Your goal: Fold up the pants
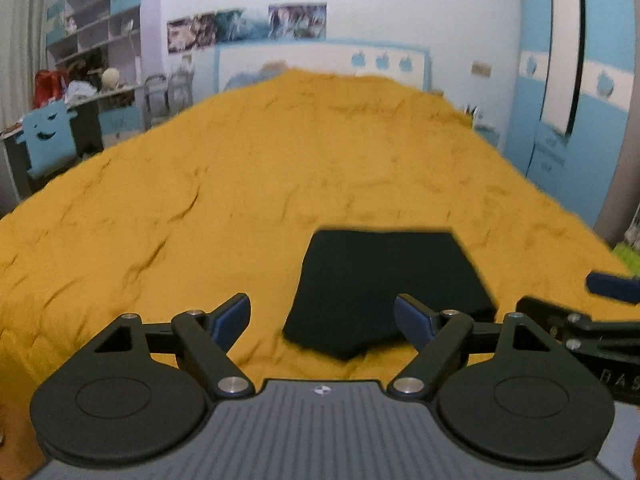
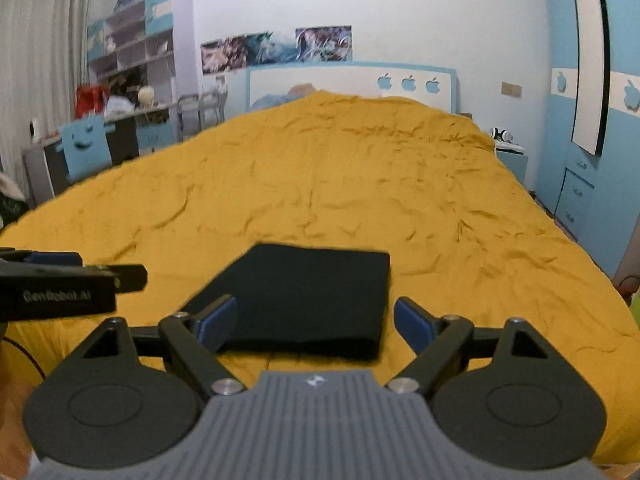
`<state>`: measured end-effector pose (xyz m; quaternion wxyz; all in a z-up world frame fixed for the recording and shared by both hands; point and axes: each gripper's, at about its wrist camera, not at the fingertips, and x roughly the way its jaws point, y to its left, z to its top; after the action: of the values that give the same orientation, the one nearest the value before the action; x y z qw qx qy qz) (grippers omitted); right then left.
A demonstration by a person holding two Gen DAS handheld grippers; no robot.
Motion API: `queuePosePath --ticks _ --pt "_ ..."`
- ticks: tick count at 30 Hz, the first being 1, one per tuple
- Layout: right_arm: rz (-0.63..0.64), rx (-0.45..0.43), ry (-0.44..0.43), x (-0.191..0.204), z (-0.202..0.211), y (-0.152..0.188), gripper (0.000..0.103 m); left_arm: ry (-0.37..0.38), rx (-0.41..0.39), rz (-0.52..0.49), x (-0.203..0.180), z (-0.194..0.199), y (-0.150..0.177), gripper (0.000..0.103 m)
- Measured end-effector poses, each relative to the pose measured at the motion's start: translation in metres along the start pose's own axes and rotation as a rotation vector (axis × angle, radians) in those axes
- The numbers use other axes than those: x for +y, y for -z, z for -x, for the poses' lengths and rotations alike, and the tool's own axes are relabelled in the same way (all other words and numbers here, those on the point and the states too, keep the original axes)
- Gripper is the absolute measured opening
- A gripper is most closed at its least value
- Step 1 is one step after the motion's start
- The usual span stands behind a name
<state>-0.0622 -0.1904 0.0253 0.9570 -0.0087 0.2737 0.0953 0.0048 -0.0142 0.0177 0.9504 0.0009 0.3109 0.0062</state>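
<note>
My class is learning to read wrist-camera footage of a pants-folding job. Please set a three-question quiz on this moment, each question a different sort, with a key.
1. True or false: the left gripper is clamped on the pants.
2. Multiple choice: the black pants lie on (A) a wooden desk, (B) a yellow bedspread, (C) a blue chair.
3. Short answer: in the right wrist view, what is the state of the right gripper, and does it hold anything?

Key
1. False: its jaws are spread wide and hold nothing.
2. B.
3. Open, holding nothing; the pants lie in a compact folded shape on the bedspread.
</note>
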Motion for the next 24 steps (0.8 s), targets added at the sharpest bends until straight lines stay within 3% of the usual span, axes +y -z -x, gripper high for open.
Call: queuePosePath --ticks 5,14,24 --pt "0.008 0.064 0.011 0.004 -0.007 0.018 0.082 0.017 0.079 0.029 0.007 -0.004 0.014 0.095" --pt "-0.023 0.154 0.0 0.0 -0.025 0.037 0.082 0.011 0.144 -0.006 -0.002 -0.009 0.03 0.095" --pt "-0.023 0.158 -0.012 -0.002 -0.027 0.035 0.082 0.011 0.149 -0.001 -0.002 -0.009 0.03 0.096"
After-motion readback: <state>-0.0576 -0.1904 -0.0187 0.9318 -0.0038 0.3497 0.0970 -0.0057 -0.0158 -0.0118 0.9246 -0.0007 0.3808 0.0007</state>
